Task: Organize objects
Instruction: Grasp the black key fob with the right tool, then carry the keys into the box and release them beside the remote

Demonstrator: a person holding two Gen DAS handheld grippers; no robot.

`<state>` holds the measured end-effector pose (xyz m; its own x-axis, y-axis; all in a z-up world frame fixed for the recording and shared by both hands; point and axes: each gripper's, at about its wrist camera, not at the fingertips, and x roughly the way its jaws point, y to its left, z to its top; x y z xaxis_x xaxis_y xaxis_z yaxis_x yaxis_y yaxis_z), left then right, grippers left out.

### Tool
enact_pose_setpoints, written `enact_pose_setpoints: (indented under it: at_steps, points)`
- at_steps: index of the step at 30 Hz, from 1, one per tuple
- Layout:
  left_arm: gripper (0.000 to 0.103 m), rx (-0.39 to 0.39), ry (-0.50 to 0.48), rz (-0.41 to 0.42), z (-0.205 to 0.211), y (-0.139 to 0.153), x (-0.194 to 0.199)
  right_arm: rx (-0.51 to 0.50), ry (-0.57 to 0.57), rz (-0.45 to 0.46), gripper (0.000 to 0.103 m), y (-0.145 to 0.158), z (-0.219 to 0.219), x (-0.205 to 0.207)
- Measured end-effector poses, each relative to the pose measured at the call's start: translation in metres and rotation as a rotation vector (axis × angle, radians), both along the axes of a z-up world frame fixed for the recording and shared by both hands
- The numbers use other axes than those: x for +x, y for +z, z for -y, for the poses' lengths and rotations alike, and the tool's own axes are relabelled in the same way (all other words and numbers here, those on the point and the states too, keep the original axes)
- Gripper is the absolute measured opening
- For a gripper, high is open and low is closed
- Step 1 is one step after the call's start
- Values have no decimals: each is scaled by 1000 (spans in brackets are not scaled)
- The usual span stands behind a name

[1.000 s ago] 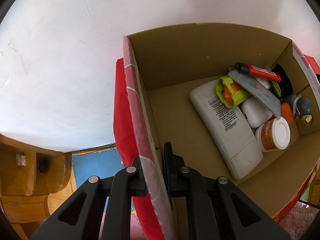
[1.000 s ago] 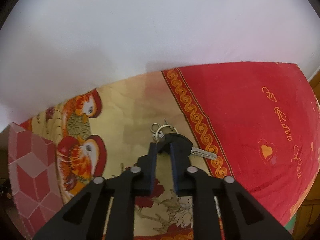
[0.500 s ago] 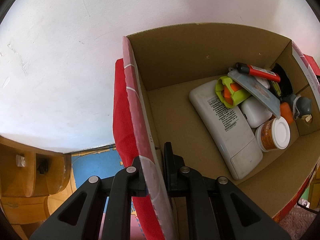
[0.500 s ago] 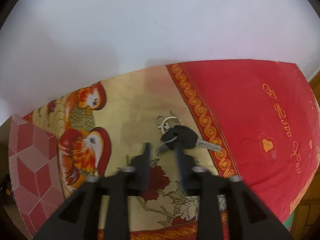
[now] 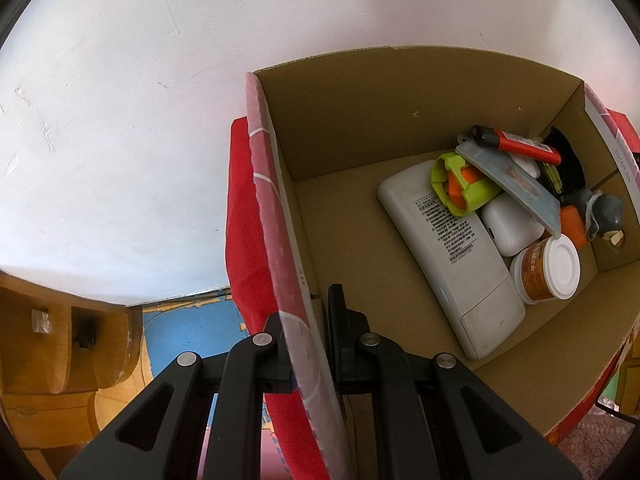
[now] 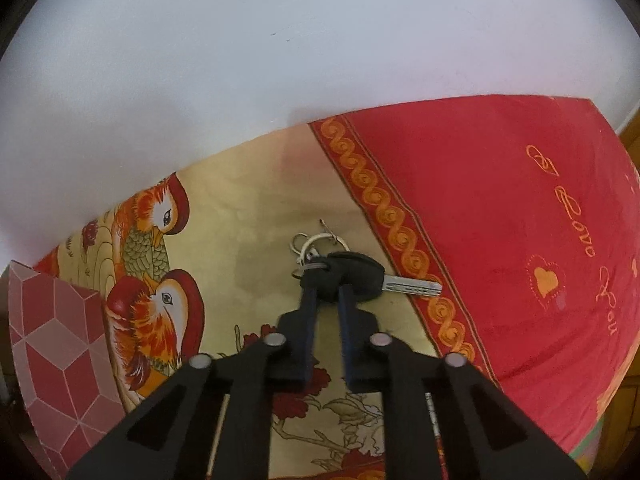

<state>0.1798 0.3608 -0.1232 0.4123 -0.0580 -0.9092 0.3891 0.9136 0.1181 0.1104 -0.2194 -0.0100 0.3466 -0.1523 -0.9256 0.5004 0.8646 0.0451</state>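
A bunch of keys (image 6: pixel 360 274) with black heads and a metal ring lies on the red and yellow patterned cloth (image 6: pixel 500 208). My right gripper (image 6: pixel 326 290) points down at it, its fingertips closed on the black key heads. My left gripper (image 5: pixel 308 320) is shut on the left wall of the open cardboard box (image 5: pixel 360 120), one finger outside on the pink patterned face, the other inside. In the box lie a white remote (image 5: pixel 452 256), a green and orange part (image 5: pixel 460 188), a white case (image 5: pixel 508 224), a jar (image 5: pixel 548 272), a red cutter (image 5: pixel 516 144) and a scraper (image 5: pixel 512 176).
A grey figurine (image 5: pixel 604 208) sits in the box's right corner. The box's pink patterned corner (image 6: pixel 52 344) stands at the left edge of the right wrist view. A white wall runs behind the cloth. Wooden furniture (image 5: pixel 60 340) and a blue floor mat (image 5: pixel 188 328) lie below left.
My right gripper opened and drew back from the keys, then came down and closed on their black heads. The left gripper and the box have not moved.
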Motion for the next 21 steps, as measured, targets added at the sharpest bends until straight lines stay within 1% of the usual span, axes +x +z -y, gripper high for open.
enact_pose_setpoints:
  at_steps: [3, 5, 8, 11, 13, 15, 16, 17, 18, 19, 20, 21]
  points:
    - [11, 1, -1, 0, 0, 0, 0, -3, 0, 11, 1, 0, -2, -4]
    - [11, 1, -1, 0, 0, 0, 0, 0, 5, 35, 0, 5, -4, -10]
    - [11, 1, -2, 0, 0, 0, 0, -5, 19, 75, 0, 17, -11, -21]
    - [11, 1, -2, -1, 0, 0, 0, -31, 43, 103, 0, 29, -17, -30]
    - [11, 2, -2, 0, 0, 0, 0, -25, 75, 94, 1, 31, -23, -32]
    - [11, 2, -4, 1, 1, 0, 0, -10, 89, 54, 2, 24, -14, -19]
    - [11, 2, -4, 1, 1, 0, 0, -17, 85, 31, 5, 20, -14, -13]
    - [11, 2, -3, 1, 1, 0, 0, -27, 82, 8, 16, 16, -15, -9]
    - [11, 2, -3, 1, 1, 0, 0, -40, 77, -4, 33, 9, -15, -1]
    - [11, 2, -3, 1, 1, 0, 0, -47, 71, -8, 42, 7, -14, 1]
    - [11, 2, -3, 1, 1, 0, 0, -47, 61, -7, 46, 4, -13, 4]
    - [11, 3, -3, 1, 1, 0, 0, -39, 51, -12, 46, 0, -12, 7]
